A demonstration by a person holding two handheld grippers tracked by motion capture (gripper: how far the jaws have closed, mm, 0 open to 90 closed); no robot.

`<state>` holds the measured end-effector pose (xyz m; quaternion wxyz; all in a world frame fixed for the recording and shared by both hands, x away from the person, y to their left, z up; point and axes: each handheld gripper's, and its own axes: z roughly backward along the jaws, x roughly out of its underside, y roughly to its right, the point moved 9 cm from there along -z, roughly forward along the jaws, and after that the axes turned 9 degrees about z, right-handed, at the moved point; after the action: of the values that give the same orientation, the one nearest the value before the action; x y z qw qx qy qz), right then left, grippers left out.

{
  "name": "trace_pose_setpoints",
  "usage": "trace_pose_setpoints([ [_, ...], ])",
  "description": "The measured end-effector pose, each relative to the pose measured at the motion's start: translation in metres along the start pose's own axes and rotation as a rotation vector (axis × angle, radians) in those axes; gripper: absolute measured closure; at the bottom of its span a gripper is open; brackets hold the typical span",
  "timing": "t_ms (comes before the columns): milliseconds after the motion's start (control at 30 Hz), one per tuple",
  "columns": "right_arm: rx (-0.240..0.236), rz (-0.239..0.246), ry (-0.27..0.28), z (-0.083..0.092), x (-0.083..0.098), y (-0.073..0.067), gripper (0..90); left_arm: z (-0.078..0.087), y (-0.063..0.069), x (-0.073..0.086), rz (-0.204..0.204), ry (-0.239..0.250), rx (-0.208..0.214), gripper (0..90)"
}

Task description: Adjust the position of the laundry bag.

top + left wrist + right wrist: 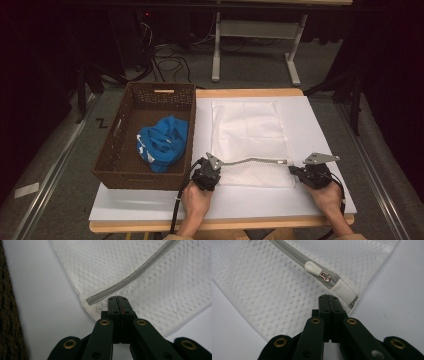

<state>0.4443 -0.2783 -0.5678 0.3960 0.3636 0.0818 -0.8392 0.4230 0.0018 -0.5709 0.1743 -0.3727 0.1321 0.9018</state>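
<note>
A white mesh bag (247, 130) lies flat on the white board (320, 130), its grey zipper (255, 160) running near the front edge. My left gripper (219, 167) is shut, its tips (117, 299) on the mesh just beside the zipper's left end (91, 300). My right gripper (293, 169) is shut too, its tips (329, 298) on the mesh close to the white zipper pull (313, 268) and the end tab (344, 292). I cannot tell whether either pair of jaws pinches fabric.
A brown wicker basket (107, 165) stands at the left of the board and holds a crumpled blue cloth (162, 142). The basket's wall (10, 322) runs close along my left gripper's side. A white desk frame (255, 30) and cables stand on the floor beyond.
</note>
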Motion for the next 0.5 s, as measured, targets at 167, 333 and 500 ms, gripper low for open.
trace_pose_setpoints([
  [167,-0.003,0.001,-0.001,0.0003,0.0005,-0.0008,90.0,0.0004,0.0001,0.0017,-0.002,-0.002,0.004,89.8],
  [333,0.003,-0.002,-0.004,0.0002,0.0006,-0.0003,90.0,0.0018,0.0018,-0.0003,-0.004,0.016,0.021,85.5],
  [500,0.006,-0.017,0.010,0.0006,-0.0015,0.0008,87.5,0.0027,0.0049,-0.0050,-0.022,0.022,0.032,72.5],
])
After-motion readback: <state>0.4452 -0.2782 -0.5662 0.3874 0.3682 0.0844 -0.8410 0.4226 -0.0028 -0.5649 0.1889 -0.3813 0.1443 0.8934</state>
